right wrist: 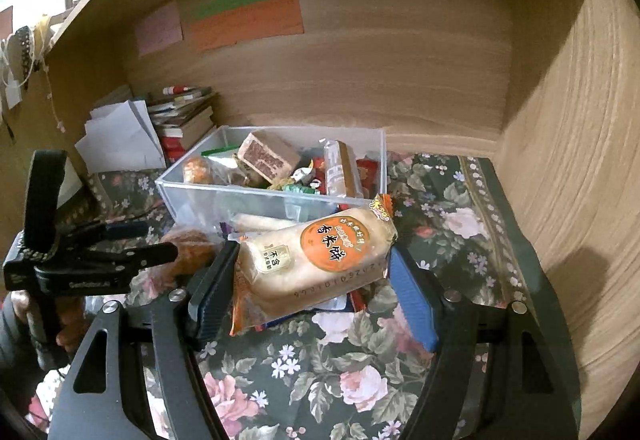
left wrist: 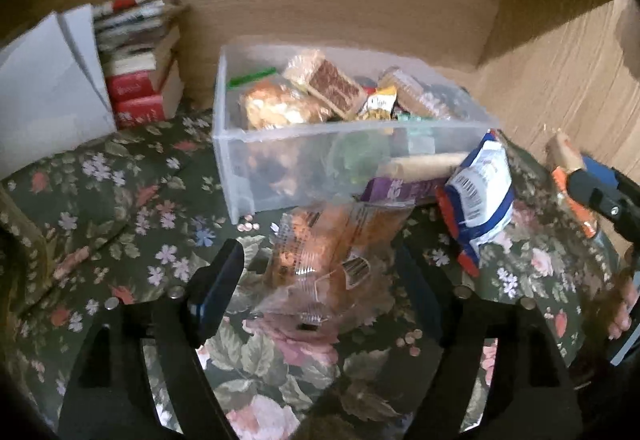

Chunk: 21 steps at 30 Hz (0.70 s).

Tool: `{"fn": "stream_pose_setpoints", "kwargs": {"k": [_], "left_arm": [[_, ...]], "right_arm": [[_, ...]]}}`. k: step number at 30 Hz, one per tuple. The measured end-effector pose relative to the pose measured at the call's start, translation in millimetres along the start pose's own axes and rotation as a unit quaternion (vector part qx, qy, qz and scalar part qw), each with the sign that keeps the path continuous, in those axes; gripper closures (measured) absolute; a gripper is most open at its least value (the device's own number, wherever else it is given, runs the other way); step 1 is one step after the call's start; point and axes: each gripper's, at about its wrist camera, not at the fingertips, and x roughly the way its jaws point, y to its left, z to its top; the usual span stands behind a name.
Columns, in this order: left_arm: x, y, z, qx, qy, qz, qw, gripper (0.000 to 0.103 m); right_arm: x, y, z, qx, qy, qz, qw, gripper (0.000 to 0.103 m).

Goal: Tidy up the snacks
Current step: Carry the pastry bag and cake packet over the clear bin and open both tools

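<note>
1. Counting what I've got: one clear plastic bin [right wrist: 256, 195] full of snacks, three loose packs on the flowered cloth [left wrist: 132, 207] in front of it, one stack of books [left wrist: 140, 75] and one white folded paper [left wrist: 44, 95] off to the left.
2. My right gripper [right wrist: 312, 284] is clamped on the rice cake pack [right wrist: 316, 260]: both fingers press its sides, and it sits tilted between them, just in front of the bin.
3. My left gripper [left wrist: 320, 280] is spread wide. The clear bread bag [left wrist: 328, 256] lies between its fingers on the cloth, touching neither as far as I can see.
4. The blue and white pack [left wrist: 480, 195] leans beside the bin's front right corner.
</note>
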Motion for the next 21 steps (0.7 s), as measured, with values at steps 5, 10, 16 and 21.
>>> {"fn": "stream_pose_setpoints", "kwargs": {"k": [5,10,16,21], "left_arm": [[28.9,0.0,2.9,0.004,0.034,-0.003,0.9994,0.025],[36.2,-6.2,5.3,0.015,0.036,-0.007,0.9992,0.046],[4.7,-6.6,4.1,0.011,-0.005,-0.007,0.9999,0.05],[-32.7,-6.3,20.9,0.008,-0.054,-0.006,0.9985,0.05]], "right_arm": [[5.1,-3.3,-0.1,0.01,0.007,0.007,1.0,0.032],[10.3,-2.4,-0.1,0.01,0.012,0.01,1.0,0.032],[15.8,2.1,7.4,0.004,0.007,0.019,1.0,0.032],[20.8,11.8,22.8,-0.011,-0.006,0.023,1.0,0.032]]}}
